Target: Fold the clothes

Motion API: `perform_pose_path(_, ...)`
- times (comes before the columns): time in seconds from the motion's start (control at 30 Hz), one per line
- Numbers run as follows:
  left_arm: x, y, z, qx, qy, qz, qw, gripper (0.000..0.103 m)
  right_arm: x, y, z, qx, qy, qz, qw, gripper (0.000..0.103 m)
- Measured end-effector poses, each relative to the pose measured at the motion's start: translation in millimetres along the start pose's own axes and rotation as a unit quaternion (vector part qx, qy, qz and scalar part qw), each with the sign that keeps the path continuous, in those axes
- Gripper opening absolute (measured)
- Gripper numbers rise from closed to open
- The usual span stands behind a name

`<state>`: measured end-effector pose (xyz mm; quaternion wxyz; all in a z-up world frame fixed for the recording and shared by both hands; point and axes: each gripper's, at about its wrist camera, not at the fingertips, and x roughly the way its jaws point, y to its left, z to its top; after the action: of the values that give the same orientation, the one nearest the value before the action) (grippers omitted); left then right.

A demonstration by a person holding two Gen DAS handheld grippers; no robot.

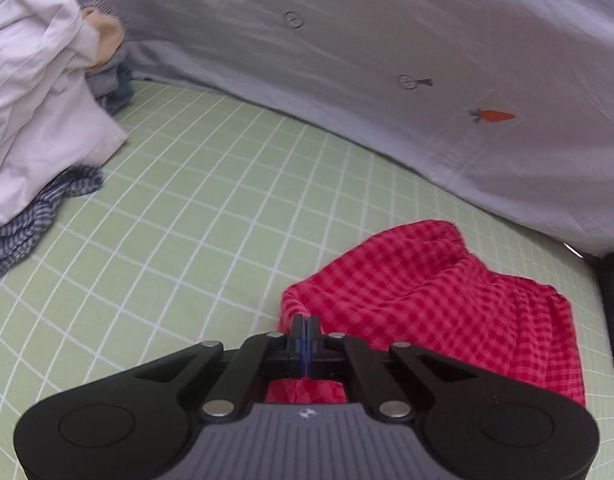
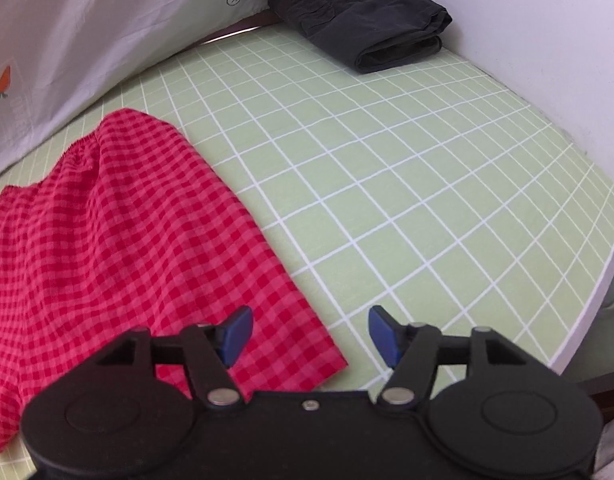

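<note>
One left gripper (image 1: 305, 326) pinches the red checked shorts (image 2: 107, 240); right gripper (image 2: 309, 334) gapes beside them, risking a lopsided fold.

Shorts (image 2: 119, 232): red and pink gingham check. Tabletop (image 2: 387, 160): pale green with white grid lines. Backdrop sheet (image 1: 347, 60): pale grey-lilac, small orange carrot print. Folded garment (image 2: 359, 12): black. Pile (image 1: 39, 92): white cloth over blue-and-white striped fabric (image 1: 31, 220).

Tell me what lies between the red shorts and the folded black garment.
Only bare green grid sheet between the red shorts and the black garment, seen in the right wrist view.
</note>
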<state>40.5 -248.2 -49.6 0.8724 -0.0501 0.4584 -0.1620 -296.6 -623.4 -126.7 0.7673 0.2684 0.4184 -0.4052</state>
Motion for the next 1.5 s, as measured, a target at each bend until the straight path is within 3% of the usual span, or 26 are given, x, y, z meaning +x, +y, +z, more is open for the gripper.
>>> perform_pose_path(0.2, -18.1, -130.0, -50.9, 0.042, -0.005, -0.103, 0.9938, 0.000, 3.7, -38.2, 7.1, -0.049, -0.005, 0.028, 0.998, 0.065)
perform_pose_path(0.33, -13.3, -227.7, -126.5, 0.111, 0.068, -0.165, 0.9776, 0.002, 4.7, -73.1, 11.5, -0.043, 0.000, 0.038, 0.998, 0.065)
perform_pose_path(0.4, -13.4, -252.9, -159.7, 0.149, 0.095, -0.160, 0.9712, 0.010, 5.8, -87.1, 11.7, -0.037, 0.006, 0.042, 0.998, 0.065)
perform_pose_path(0.47, -15.7, -264.4, -186.9, 0.177, 0.112, -0.140, 0.9678, 0.036, 6.6, -94.0, 8.4, -0.042, 0.011, 0.049, 0.998, 0.065)
perform_pose_path(0.5, -17.0, -269.3, -199.6, 0.189, 0.120, -0.129, 0.9660, 0.040, 6.3, -93.1, 5.9, -0.052, 0.011, 0.051, 0.997, 0.065)
perform_pose_path(0.63, -20.4, -242.3, -206.2, 0.153, 0.102, -0.055, 0.9815, 0.052, 3.7, -78.9, -3.0, -0.101, -0.001, 0.060, 0.993, 0.067)
perform_pose_path(0.7, -16.7, -221.0, -201.3, 0.126, 0.093, 0.003, 0.9877, 0.055, 2.6, -65.7, -4.9, -0.122, -0.012, 0.068, 0.990, 0.068)
perform_pose_path(0.83, -5.4, -190.8, -198.9, 0.103, 0.109, 0.082, 0.9853, 0.055, 1.7, -28.9, -7.6, -0.157, -0.028, 0.089, 0.983, 0.070)
perform_pose_path(1.0, -5.9, -159.1, -208.7, 0.091, 0.124, 0.098, 0.9832, 0.057, -2.4, 23.4, -25.1, -0.207, -0.037, 0.123, 0.970, 0.075)
perform_pose_path(1.33, 4.6, -158.3, -209.2, 0.109, 0.121, 0.080, 0.9834, 0.061, -7.1, 81.1, -67.3, -0.310, -0.042, 0.137, 0.940, 0.073)
perform_pose_path(1.5, 4.8, -159.2, -207.5, 0.106, 0.116, 0.076, 0.9847, 0.061, -2.0, 92.9, -76.7, -0.349, -0.052, 0.118, 0.928, 0.060)
